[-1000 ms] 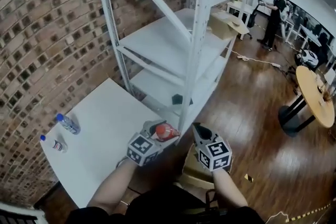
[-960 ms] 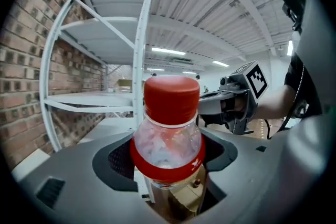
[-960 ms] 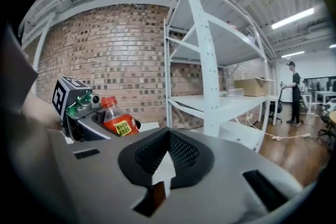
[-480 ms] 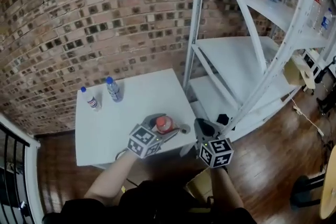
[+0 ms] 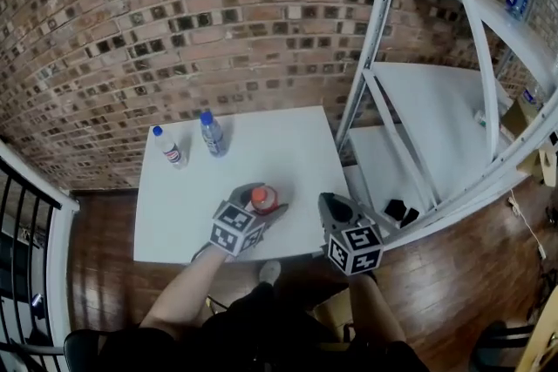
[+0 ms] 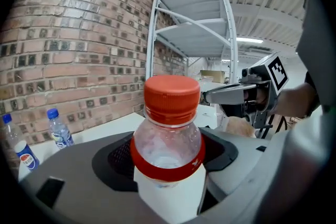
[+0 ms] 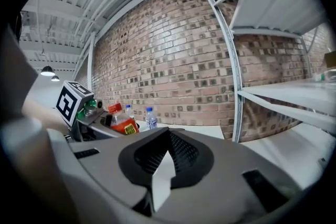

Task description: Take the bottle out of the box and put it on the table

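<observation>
Swung toward two standing bottles (image 5: 167, 145) (image 5: 212, 133), left fingers (image 6: 79, 181) clamp one bottle (image 6: 168, 128); right fingers (image 7: 94, 176) together

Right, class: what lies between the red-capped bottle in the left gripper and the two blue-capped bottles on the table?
Nothing: the head view shows only bare white table between the red-capped bottle and the two blue-capped bottles.

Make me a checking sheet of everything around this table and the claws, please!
surface: white table, mostly bare.
job's things: red-capped bottle held in the left claw, over the table's near edge, not yet set down; box not clearly seen.
clutter: two blue-capped bottles standing near the table's far left corner; black things on the low shelf.
grippers: left claw shut on the bottle; right claw shut, empty.
cables: nothing seen by the table.
surroundings: brick wall, white shelf rack, wooden floor.
</observation>
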Demonstrator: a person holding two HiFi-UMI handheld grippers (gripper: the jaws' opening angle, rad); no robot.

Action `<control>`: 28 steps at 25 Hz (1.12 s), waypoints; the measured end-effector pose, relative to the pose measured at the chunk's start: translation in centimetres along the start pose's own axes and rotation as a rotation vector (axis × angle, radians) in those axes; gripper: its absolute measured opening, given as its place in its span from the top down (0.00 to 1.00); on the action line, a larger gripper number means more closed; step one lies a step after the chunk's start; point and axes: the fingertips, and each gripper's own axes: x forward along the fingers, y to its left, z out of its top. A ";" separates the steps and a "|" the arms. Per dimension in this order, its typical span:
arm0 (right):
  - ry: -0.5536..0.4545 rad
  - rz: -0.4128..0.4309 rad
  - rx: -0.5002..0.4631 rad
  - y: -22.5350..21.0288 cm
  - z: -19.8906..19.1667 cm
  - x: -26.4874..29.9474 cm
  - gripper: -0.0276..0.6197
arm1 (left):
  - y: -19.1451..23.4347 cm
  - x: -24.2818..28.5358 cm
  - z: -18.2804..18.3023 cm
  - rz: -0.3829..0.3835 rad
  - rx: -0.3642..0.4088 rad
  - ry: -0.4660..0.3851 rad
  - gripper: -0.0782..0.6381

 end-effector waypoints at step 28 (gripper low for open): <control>0.189 -0.023 0.090 -7.9 -3.0 20.0 0.95 | 25.5 19.6 -2.2 0.198 -0.072 0.069 0.43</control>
